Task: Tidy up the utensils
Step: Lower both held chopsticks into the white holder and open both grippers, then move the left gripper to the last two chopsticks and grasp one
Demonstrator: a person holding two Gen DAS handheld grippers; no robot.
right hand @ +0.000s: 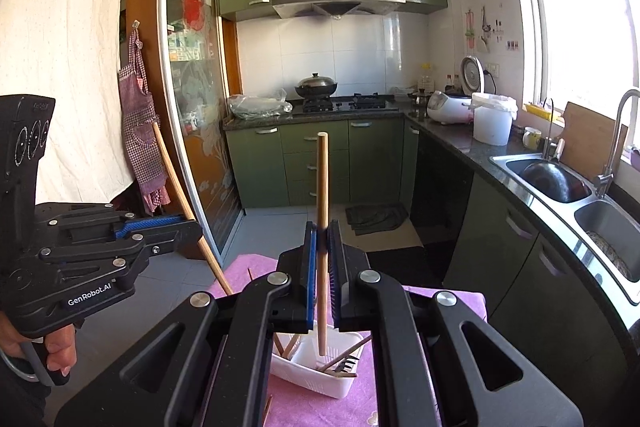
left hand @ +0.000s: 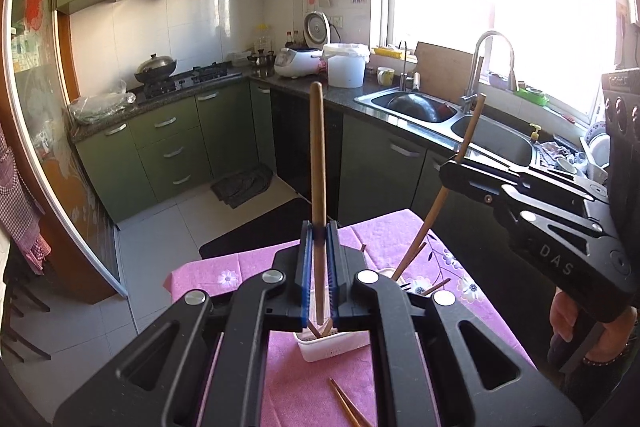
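Note:
My left gripper (left hand: 319,231) is shut on a wooden chopstick (left hand: 318,147) that stands upright, its lower end over a white utensil basket (left hand: 332,349). To the right, my right gripper (left hand: 454,166) is clamped on a second, slanted chopstick (left hand: 430,219). In the right wrist view, the right gripper (right hand: 323,235) pinches its chopstick (right hand: 322,187) above the same basket (right hand: 304,377), which holds a fork (right hand: 344,363) and other chopsticks. At the left, the left gripper (right hand: 196,227) grips its chopstick (right hand: 172,167). Both grippers hang above the table.
A pink floral cloth (left hand: 256,267) covers the small table; loose chopsticks (left hand: 344,403) lie at its near edge. Green cabinets, a stove with a wok (right hand: 316,87), a white bucket (right hand: 492,123) and a double sink (left hand: 420,107) line the counter behind. A person's hand (right hand: 60,347) holds each handle.

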